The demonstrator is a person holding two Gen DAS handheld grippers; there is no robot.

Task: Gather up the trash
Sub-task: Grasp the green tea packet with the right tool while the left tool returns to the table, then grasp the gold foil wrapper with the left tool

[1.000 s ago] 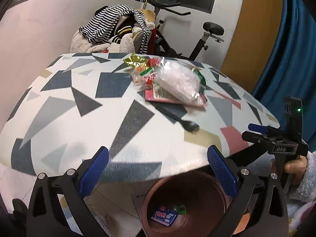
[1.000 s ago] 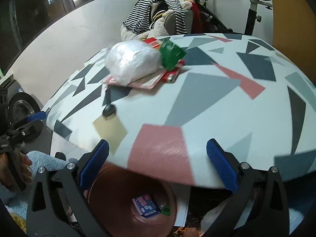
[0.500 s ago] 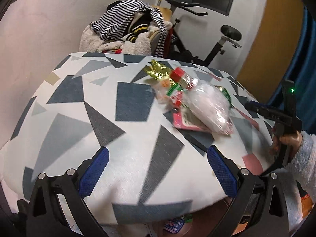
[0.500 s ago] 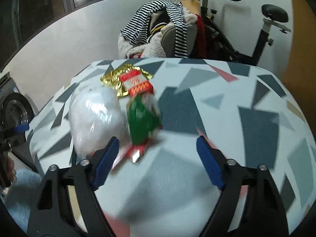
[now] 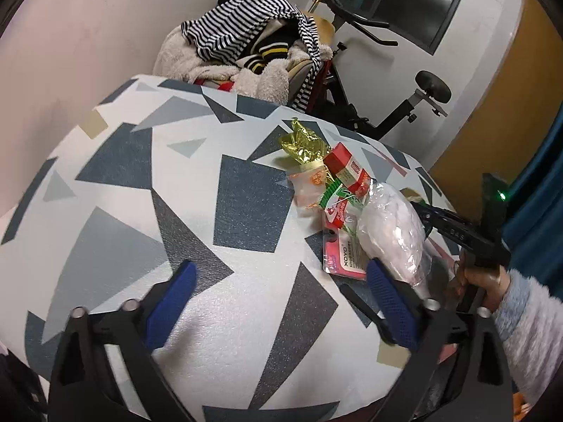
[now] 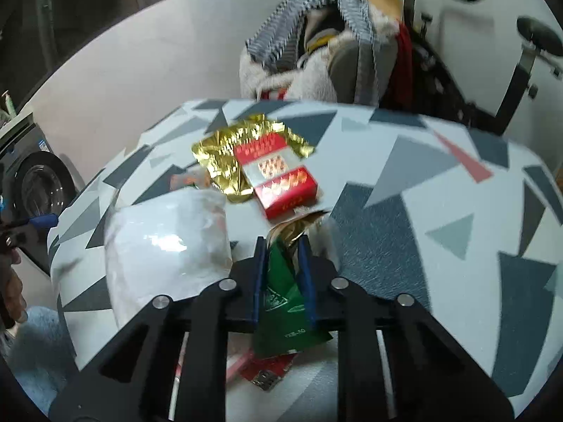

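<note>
Partly hidden between its blue pads, a crumpled green foil wrapper (image 6: 285,288) sits pinched in the right tool (image 6: 281,246); the left tool (image 5: 281,281) hovers spread wide above the patterned tabletop (image 5: 140,183).

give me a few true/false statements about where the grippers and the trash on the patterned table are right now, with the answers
1. The right gripper is shut on the green foil wrapper. True.
2. The left gripper holds the clear plastic bag of white material. False: its blue fingers stand wide apart over the triangle-patterned table, holding nothing.
3. The red and white carton lies partly on the crumpled gold foil wrapper. True.
4. The clear plastic bag lies on the floor. False: it rests on the table, over a pink printed card.
5. A pile of striped clothing sits beyond the table's far edge. True.
</note>
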